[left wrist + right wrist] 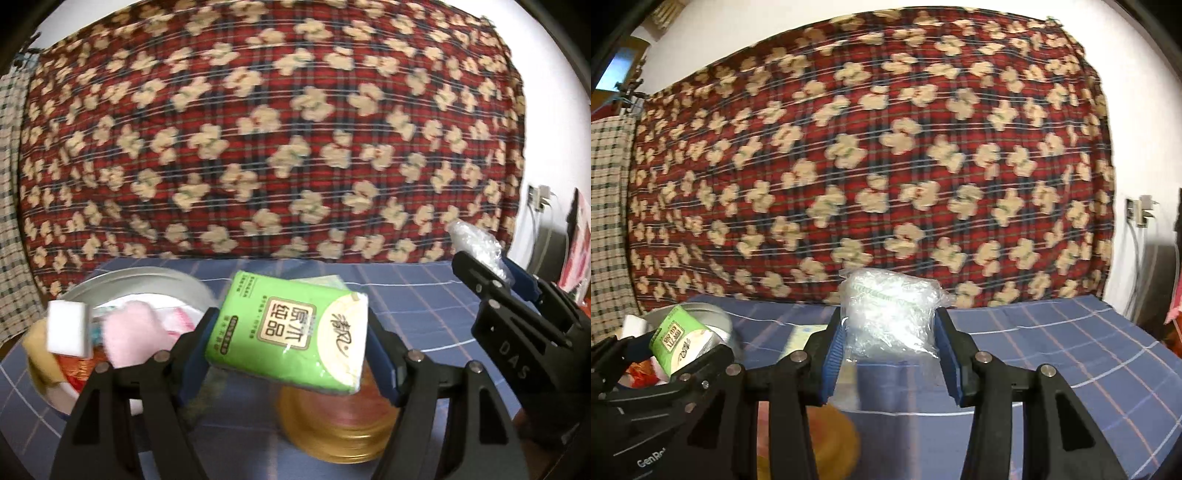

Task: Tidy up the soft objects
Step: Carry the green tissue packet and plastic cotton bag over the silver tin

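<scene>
Left gripper [291, 343] clamped on tissue pack [291, 332] above the bowl [147, 277]; right gripper [888, 343] gripping plastic bag [892, 314], right of bowl.

Dim, warm indoor light. Soft blur low down, worst on the gold tin [334, 432] at 6 o'clock. Bent, rounded edges, black corners at 11 and 1 o'clock. Bright white wall [1145, 110] at 2 o'clock.

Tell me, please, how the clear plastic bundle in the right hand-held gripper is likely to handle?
The clear plastic bundle looks crinkled and puffy, so it is probably very light and squashy. Its glossy film may slip between the pads of the right hand-held gripper. It probably will not roll.
</scene>
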Demonstrator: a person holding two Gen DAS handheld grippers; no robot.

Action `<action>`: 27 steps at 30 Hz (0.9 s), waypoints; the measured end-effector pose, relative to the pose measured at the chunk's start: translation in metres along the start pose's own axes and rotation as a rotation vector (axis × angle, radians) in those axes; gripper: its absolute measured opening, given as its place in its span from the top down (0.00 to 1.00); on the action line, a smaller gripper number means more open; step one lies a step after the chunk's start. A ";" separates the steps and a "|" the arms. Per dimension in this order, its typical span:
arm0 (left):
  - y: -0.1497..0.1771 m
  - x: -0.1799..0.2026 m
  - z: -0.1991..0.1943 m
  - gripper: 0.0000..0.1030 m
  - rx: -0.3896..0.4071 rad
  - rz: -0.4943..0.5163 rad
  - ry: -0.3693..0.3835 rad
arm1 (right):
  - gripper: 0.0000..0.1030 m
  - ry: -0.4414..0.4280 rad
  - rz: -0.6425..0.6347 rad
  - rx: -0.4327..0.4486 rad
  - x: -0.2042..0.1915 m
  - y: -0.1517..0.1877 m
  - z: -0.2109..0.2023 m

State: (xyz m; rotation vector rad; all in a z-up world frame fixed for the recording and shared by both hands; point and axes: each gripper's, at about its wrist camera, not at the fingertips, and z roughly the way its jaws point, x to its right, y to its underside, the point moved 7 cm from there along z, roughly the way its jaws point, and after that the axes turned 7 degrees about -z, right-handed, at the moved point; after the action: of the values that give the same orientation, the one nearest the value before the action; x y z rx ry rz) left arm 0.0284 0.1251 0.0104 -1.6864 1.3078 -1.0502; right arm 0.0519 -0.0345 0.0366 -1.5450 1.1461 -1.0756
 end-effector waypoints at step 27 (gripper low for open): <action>-0.013 -0.155 0.001 0.28 0.013 -0.142 -0.222 | 0.52 -0.259 -0.024 0.025 -0.160 -0.025 0.035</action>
State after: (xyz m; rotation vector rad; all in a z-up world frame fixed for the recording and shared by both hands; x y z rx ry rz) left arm 0.0117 0.2790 -0.0028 -1.8496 1.0501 -0.9180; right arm 0.0598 0.1307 0.0337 -1.6280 0.9359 -0.8715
